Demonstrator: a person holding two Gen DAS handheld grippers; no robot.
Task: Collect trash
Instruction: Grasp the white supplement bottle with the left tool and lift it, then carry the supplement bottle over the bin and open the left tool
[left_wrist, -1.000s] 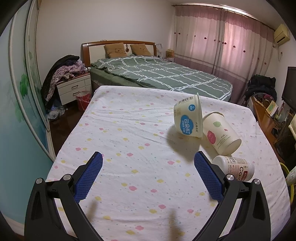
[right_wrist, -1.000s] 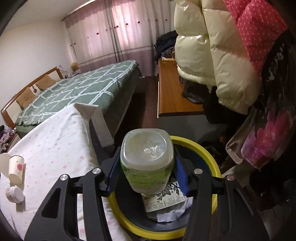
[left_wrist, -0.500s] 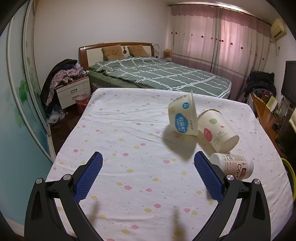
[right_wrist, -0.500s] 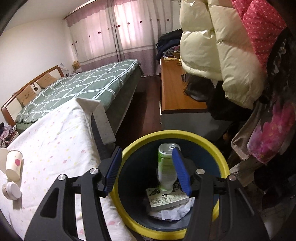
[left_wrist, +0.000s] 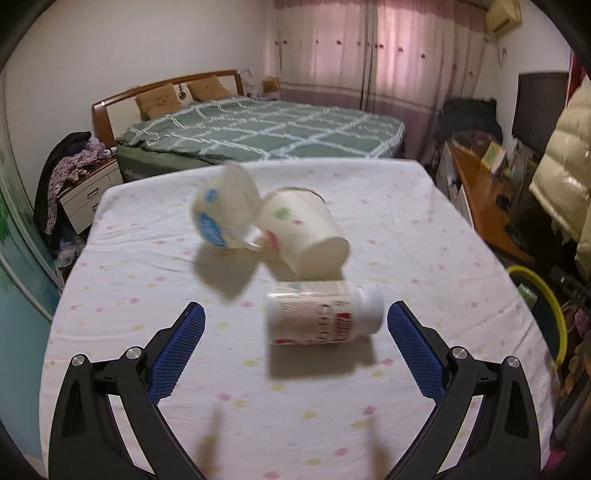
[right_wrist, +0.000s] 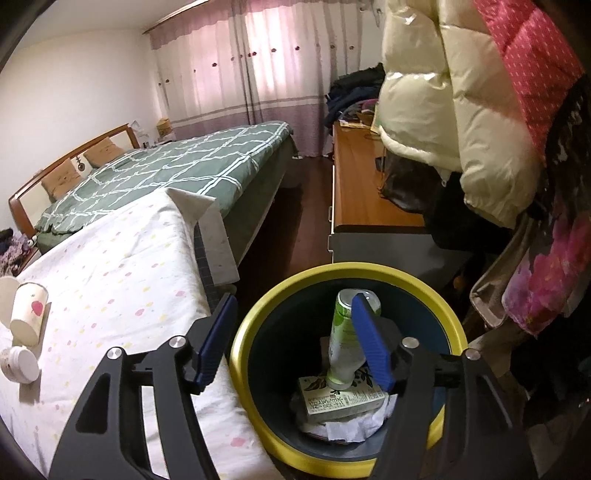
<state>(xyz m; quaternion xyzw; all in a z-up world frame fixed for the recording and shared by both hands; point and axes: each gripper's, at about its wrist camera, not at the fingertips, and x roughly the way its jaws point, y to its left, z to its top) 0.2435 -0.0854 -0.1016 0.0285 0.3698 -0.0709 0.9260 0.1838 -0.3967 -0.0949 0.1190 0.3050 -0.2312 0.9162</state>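
Blue pads line the fingers of both grippers. The left gripper stands wide with nothing between the pads, tilted down over a table draped in a white cloth with pastel spots. Just ahead of its fingers, closer to the right one, a white bottle with a red-printed label lies on its side, its cap pointing toward the right finger; it is near that finger without touching it. Beyond the bottle, further from the fingers, a paper cup with a red and green print lies tipped over, and a white tub with a blue mark leans against it on the left. All three are blurred.

The right gripper hangs over a trash bin with a yellow rim and a dark inside; its fingers are opening, and nothing is gripped between them. Below the fingers, inside the bin, a green-and-white bottle stands tipped neck-down on a green carton, which rests on crumpled white paper. The right finger crosses in front of the bottle in this view. To the left of the left finger the table edge runs just beside the bin, and far off to that side the paper cup and the white bottle lie on the cloth.
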